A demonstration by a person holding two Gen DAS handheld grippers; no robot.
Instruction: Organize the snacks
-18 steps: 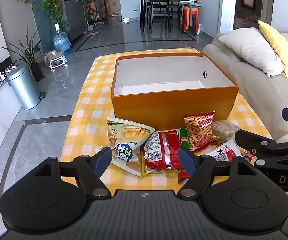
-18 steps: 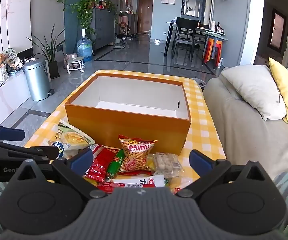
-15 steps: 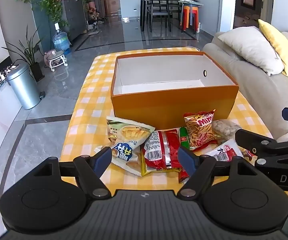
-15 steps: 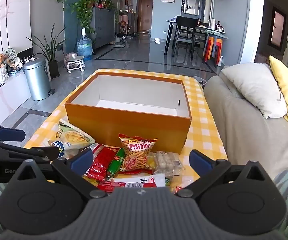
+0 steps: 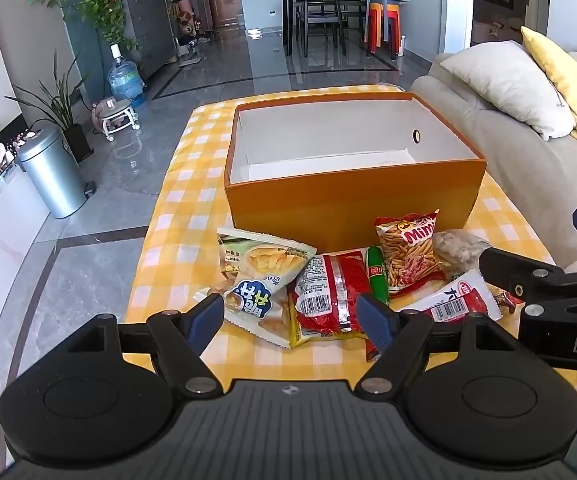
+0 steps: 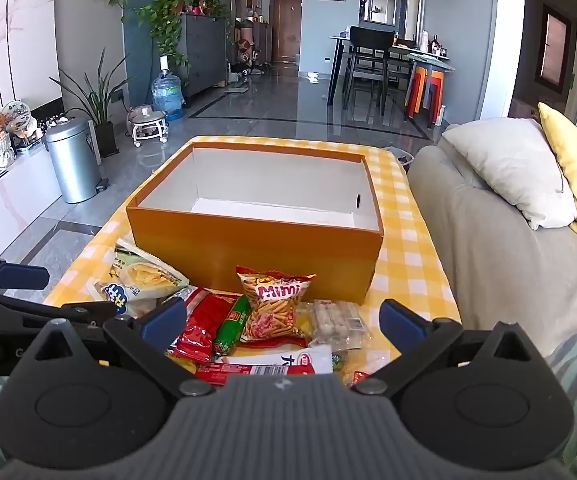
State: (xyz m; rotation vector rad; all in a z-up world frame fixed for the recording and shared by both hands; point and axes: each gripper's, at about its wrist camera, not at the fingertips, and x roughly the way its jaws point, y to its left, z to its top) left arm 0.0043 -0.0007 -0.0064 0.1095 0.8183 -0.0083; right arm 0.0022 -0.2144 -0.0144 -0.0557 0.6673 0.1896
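Since the orange box mid-frame sits empty and every snack lies lower centre, nothing's sorted; left tongs and right tongs gape wide, holding nothing.

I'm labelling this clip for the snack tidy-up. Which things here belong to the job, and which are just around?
Job:
orange box
chips bag
red packet
green sausage
Mimi bag
left hand-held gripper, open
right hand-held gripper, open

Just around:
trash can
water bottle
white pillow
yellow pillow
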